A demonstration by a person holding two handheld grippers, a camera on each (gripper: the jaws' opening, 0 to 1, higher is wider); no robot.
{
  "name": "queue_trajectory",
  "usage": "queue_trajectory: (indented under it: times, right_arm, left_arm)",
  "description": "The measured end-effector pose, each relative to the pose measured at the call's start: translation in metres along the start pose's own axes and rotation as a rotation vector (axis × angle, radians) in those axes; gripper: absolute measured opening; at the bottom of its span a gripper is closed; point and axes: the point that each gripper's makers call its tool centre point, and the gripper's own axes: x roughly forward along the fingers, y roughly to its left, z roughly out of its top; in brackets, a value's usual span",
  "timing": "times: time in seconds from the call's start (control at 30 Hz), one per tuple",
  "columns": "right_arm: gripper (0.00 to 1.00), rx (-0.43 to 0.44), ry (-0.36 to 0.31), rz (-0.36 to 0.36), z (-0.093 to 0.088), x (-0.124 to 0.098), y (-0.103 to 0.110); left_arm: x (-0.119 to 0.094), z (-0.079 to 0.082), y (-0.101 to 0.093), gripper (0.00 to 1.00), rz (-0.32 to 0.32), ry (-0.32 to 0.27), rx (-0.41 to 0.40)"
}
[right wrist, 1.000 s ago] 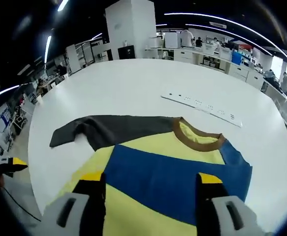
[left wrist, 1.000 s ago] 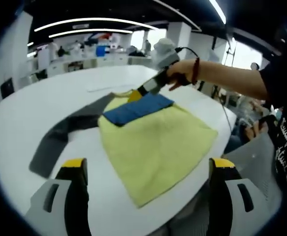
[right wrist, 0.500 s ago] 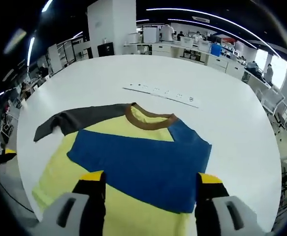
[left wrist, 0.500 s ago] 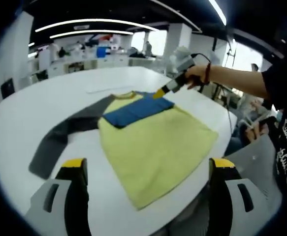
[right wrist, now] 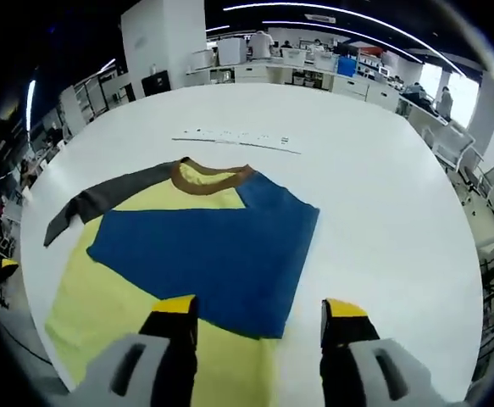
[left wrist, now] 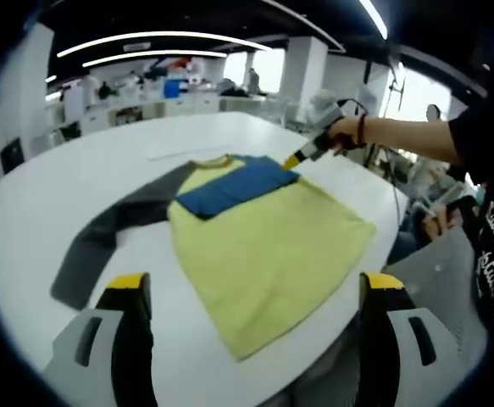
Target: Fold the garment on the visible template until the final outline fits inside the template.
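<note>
A long-sleeved shirt lies flat on the white table (left wrist: 43, 203). Its yellow body (left wrist: 272, 246) (right wrist: 102, 297) has the blue sleeve (left wrist: 234, 186) (right wrist: 204, 246) folded across the chest, just below the brown collar (right wrist: 213, 176). The grey sleeve (left wrist: 102, 237) (right wrist: 102, 197) stretches out to one side. My left gripper (left wrist: 255, 288) is open, low over the table's near edge, short of the hem. My right gripper (right wrist: 259, 309) is open above the blue sleeve's edge, holding nothing. In the left gripper view, the right gripper (left wrist: 308, 154) hovers in a hand beside the shirt's far shoulder.
A thin white strip (right wrist: 238, 138) (left wrist: 179, 153) lies on the table beyond the collar. The person's arm (left wrist: 399, 136) reaches in from the right. Bare tabletop (right wrist: 382, 212) lies beside the shirt. Desks and shelves stand in the room behind.
The right gripper has drawn back from the blue sleeve, off the shirt toward the table's side. The blue sleeve stays folded flat. The left gripper has held still.
</note>
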Motion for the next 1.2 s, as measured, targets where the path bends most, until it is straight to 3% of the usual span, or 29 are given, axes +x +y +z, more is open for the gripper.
queue_trajectory:
  times: [0.23,0.7,1.0,1.2]
  right_arm:
    - [0.33,0.036,0.022,-0.005,-0.018,0.007,-0.011]
    - [0.19,0.099,0.025,0.006,-0.026,0.013,-0.012]
    - [0.03,0.072,0.023,0.013,-0.029,0.020,-0.002]
    - [0.01,0.050,0.036,0.013,-0.029,0.020,-0.004]
  left_arm:
    - [0.000,0.002,0.001,0.98,0.005,-0.019,-0.016]
    - [-0.001,0.002,0.002,0.97,0.009,-0.019,-0.019]
    - [-0.003,-0.001,0.004,0.97,0.018,-0.007,-0.015]
    - [-0.004,-0.001,0.004,0.97,0.021,-0.006,-0.011]
